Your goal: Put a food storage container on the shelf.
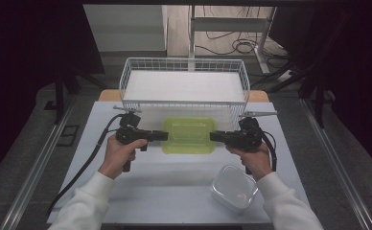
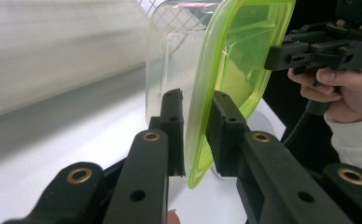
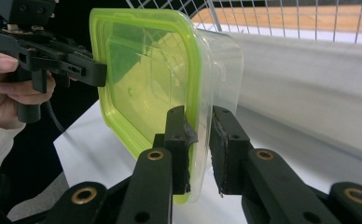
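One green-lidded container sits mid-tabletop, just in front of the white wire basket, held between the two grippers. Left gripper comes in at its left edge, right gripper at its right edge.

Left gripper view: the lid's green rim runs between the two fingers. Fingers are spread a little, one each side of the rim, with a narrow gap showing; cannot tell if they actually pinch it. The clear body sits on the far side of the lid. Right gripper is at the opposite edge, the person's hand behind it.

Right gripper view: same setup, the lid rim and clear wall between the fingers. The near finger touches the rim, the other stands slightly off. Not a clear pinch, cannot tell. Left gripper meets the far edge, a hand holding it.

Counts: two grippers, two hands, one basket, one green-lidded container, plus one clear container without a green lid, sitting near the front right of the tabletop, well apart from both grippers.
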`<state>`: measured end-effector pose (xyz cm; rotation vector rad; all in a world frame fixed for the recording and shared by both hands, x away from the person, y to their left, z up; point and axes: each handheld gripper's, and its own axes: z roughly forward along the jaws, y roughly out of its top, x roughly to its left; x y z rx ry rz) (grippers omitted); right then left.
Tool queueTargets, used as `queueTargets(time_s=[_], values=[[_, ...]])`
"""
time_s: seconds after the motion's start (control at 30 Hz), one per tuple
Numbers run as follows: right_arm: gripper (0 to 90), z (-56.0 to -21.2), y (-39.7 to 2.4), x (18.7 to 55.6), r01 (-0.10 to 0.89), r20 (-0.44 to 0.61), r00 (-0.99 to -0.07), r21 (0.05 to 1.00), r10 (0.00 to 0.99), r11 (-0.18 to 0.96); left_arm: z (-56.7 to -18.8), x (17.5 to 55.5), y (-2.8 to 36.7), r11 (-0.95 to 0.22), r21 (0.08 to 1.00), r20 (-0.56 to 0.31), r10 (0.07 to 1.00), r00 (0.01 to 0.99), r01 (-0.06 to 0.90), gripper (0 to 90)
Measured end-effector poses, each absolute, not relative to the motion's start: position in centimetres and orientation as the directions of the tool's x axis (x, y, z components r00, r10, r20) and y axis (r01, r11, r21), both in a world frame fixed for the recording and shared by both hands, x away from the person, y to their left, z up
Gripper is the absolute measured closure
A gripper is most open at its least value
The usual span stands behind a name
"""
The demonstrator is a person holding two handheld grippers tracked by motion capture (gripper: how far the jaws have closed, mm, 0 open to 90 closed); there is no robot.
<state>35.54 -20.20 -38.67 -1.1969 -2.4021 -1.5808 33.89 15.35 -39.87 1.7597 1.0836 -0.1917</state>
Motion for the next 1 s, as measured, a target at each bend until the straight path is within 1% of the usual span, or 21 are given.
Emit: queueTargets(time_s=[0.27,0.6,0.87,1.0], values=[[77.0,-37.4,-19.9,35.5,0.566,0.385,-0.733,0.803,0.561,0.188,-38.3,33.7,15.9,-0.052,0.687,-0.574,0.573,0.585,0.724,77.4],[76.8,-34.5,-19.2,35.9,0.523,0.356,-0.756,0.833,0.549,0.181,-35.5,33.8,16.6,-0.030,0.716,-0.554,0.583,0.594,0.697,77.5],[76.8,-33.0,-18.8,36.8,0.500,0.345,-0.770,0.849,0.537,0.171,-33.7,34.5,17.0,-0.026,0.732,-0.537,0.592,0.600,0.681,77.6],[76.7,-32.4,-18.7,37.3,0.503,0.361,-0.769,0.851,0.527,0.152,-32.9,35.1,17.2,-0.029,0.737,-0.531,0.593,0.605,0.675,77.8]])
